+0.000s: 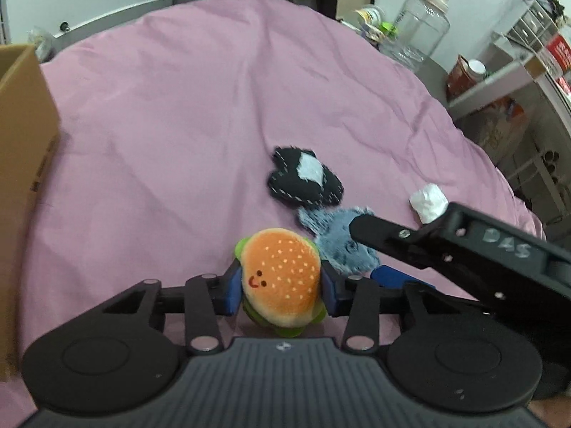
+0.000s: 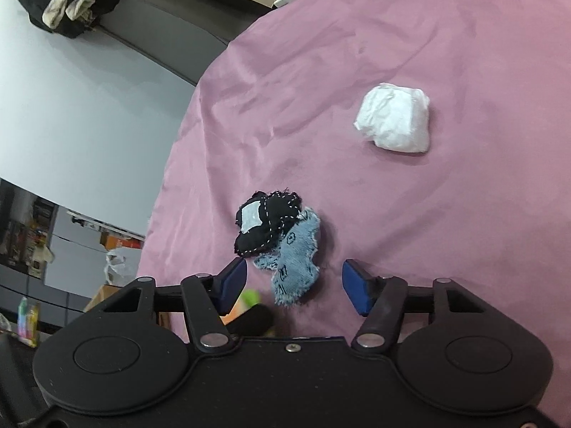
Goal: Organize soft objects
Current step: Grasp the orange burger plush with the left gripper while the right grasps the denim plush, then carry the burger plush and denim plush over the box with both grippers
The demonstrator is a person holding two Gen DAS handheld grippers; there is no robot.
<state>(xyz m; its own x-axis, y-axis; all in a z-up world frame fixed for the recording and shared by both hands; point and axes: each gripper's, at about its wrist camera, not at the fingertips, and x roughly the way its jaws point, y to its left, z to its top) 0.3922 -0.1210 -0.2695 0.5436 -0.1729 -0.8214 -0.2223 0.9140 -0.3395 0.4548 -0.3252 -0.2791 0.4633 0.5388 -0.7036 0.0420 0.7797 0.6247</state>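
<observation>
A burger plush point(image 1: 280, 278) with an orange bun and a smiling face sits between the blue pads of my left gripper point(image 1: 280, 280), which is shut on it just above the pink sheet point(image 1: 178, 125). Beside it lies a blue fuzzy plush point(image 1: 339, 246), partly under a black stitched plush point(image 1: 303, 178) with a white patch. In the right wrist view my right gripper point(image 2: 294, 281) stands open around the blue fuzzy plush point(image 2: 296, 260), its pads clear of both sides. The black plush point(image 2: 264, 224) overlaps its far end. A white wad point(image 2: 394, 123) lies further off.
A cardboard box point(image 1: 25, 142) stands at the sheet's left edge. To the right are a shelf unit point(image 1: 517, 82) with jars and boxes and a big clear jar point(image 1: 421, 25). The pink sheet point(image 2: 428, 35) ends at a drop on the left of the right wrist view.
</observation>
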